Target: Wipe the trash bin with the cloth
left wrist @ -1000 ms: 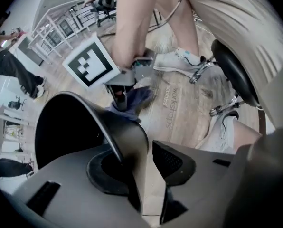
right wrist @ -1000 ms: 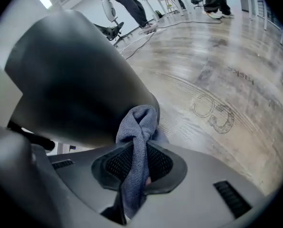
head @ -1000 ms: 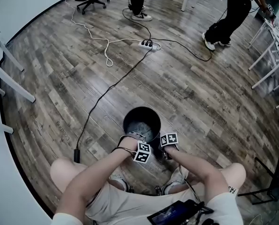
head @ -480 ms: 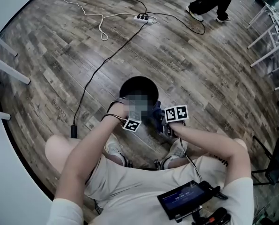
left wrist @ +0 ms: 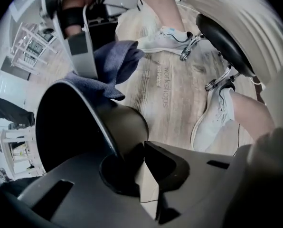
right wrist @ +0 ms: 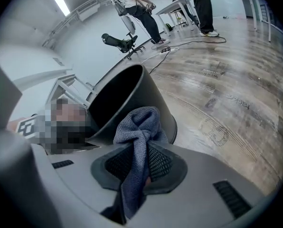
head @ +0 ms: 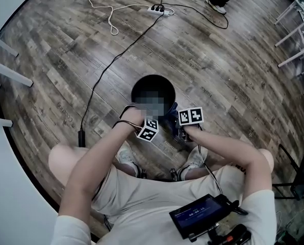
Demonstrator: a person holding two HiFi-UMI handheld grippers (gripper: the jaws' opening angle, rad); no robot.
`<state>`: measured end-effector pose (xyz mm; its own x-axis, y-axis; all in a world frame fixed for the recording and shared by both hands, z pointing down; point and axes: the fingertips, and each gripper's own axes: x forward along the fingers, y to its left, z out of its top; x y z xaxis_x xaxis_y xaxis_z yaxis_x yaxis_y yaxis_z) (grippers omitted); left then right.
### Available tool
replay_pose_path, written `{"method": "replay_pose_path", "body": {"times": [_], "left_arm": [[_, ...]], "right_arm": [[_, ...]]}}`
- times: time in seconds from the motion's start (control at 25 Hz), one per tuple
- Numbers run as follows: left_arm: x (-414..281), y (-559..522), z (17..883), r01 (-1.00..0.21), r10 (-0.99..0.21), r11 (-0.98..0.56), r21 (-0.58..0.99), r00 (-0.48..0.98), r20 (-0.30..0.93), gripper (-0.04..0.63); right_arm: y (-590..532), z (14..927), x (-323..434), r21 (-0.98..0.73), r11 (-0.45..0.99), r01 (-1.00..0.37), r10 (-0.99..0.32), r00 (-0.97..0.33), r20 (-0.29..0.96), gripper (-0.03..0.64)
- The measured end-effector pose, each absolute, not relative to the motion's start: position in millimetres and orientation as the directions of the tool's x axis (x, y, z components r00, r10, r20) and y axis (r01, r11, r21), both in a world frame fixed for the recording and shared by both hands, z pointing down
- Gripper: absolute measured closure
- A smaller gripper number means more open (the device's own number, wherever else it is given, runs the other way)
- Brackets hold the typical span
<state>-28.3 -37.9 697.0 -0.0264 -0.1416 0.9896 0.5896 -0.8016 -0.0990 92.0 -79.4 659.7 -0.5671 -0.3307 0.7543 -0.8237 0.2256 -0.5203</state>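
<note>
The left gripper (left wrist: pixel 141 152) has just been closing its fingers (left wrist: pixel 166 161) onto the rim of the trash bin (head: pixel 152 83), centre frame (probably to steady it). The right gripper (right wrist: pixel 142 165) pinches the cloth (right wrist: pixel 139 127) by that rim, for wiping.

"workshops" on wood floor (left wrist: pixel 146 96), rest illegible

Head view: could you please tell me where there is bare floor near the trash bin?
Bare floor lies right of the trash bin, out to the white racks, and beyond it up to the power strip. On the left, the black cable crosses. The near side is crowded by the person's shoes.
</note>
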Motion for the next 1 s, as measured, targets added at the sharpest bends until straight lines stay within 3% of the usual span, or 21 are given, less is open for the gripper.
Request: {"method": "replay_pose_path", "body": {"times": [0.56, 1.0], "left_arm": [[10.7, -43.4, 693.0, 0.400, -0.117, -0.908, -0.127, 0.050, 0.992, 0.558], [24.8, -40.0, 694.1, 0.356, -0.087, -0.926, -0.124, 0.120, 0.989, 0.555]], "right_arm": [[-100.2, 787.5, 109.9, -0.434, 0.184, -0.882, -0.332, -0.472, 0.817, 0.555], [-102.0, 838.2, 118.3, -0.452, 0.005, -0.892, -0.303, -0.432, 0.849, 0.555]]}}
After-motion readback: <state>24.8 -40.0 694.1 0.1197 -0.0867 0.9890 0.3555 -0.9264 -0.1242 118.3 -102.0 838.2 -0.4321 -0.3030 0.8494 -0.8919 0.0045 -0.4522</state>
